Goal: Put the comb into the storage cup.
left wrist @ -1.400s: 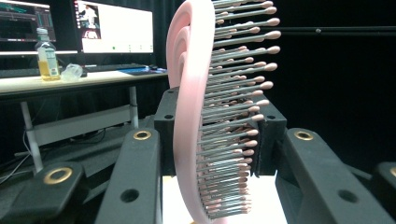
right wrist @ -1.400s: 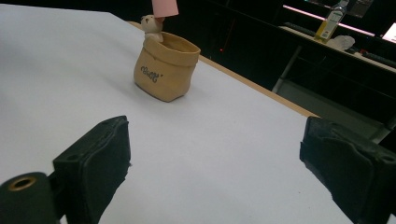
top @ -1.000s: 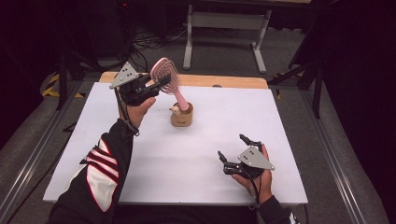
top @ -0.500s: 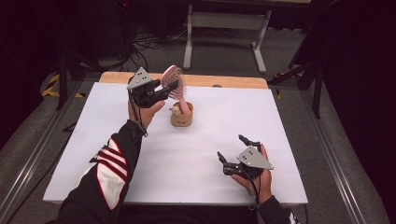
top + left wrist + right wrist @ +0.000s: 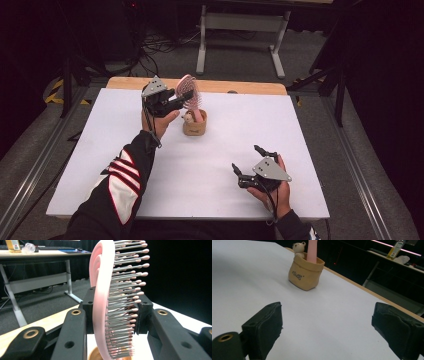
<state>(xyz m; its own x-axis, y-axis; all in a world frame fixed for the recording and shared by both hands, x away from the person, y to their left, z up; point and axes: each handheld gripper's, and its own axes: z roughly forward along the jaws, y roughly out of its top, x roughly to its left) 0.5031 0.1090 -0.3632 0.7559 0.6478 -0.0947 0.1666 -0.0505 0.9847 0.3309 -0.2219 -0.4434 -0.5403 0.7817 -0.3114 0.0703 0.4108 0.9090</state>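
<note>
A pink hairbrush [image 5: 189,95] stands almost upright with its handle inside a small tan holder [image 5: 194,126] near the table's far middle. My left gripper [image 5: 181,97] is shut on the brush head; in the left gripper view the pink brush [image 5: 105,297] and its bristles sit between the two black jaws. The holder [image 5: 305,271] has a little bear figure [image 5: 298,248] on its rim and the pink handle [image 5: 312,251] rising out of it. My right gripper [image 5: 248,161] rests low near the front right of the table, jaws wide apart with nothing between them.
The white table top [image 5: 225,150] has a wooden strip [image 5: 250,87] along its far edge. Behind it stand a metal desk frame [image 5: 240,30] and cables on the dark floor. A rail [image 5: 35,165] runs along the left side.
My left gripper has carried the brush rightward and down toward the holder, tipping the brush from slanted to nearly upright. The right gripper has stayed where it was.
</note>
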